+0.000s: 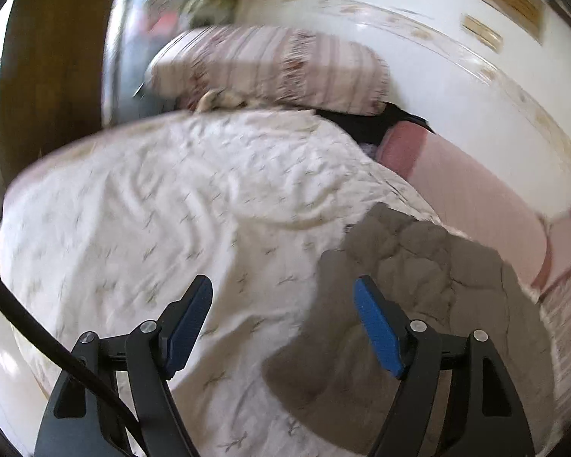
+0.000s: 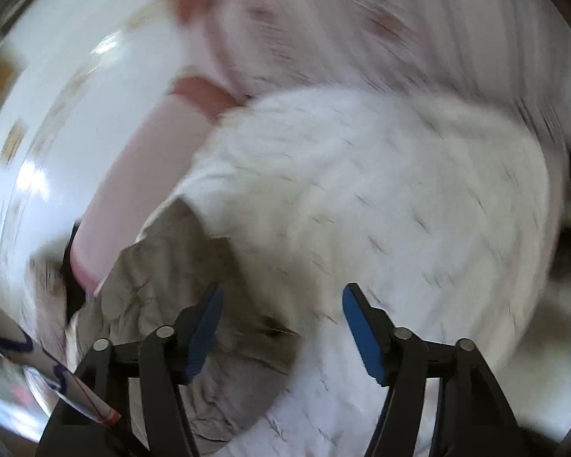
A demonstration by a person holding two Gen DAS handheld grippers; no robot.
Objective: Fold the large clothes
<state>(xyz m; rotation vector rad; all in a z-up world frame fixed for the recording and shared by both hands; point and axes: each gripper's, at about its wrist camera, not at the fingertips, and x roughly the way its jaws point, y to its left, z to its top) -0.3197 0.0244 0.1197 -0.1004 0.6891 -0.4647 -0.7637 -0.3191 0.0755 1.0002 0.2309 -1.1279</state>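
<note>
Garment [image 1: 418,278] btwn open left claw [image 1: 283,327]

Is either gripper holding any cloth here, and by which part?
Nothing is held. The left gripper and right gripper both have open jaws above the grey garment and white patterned cloth.

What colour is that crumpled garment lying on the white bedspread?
Grey-brown, plain, with no print. The garment shows best in the left wrist view.

Bright daylight, heavy motion blur, fisheye warping
</note>
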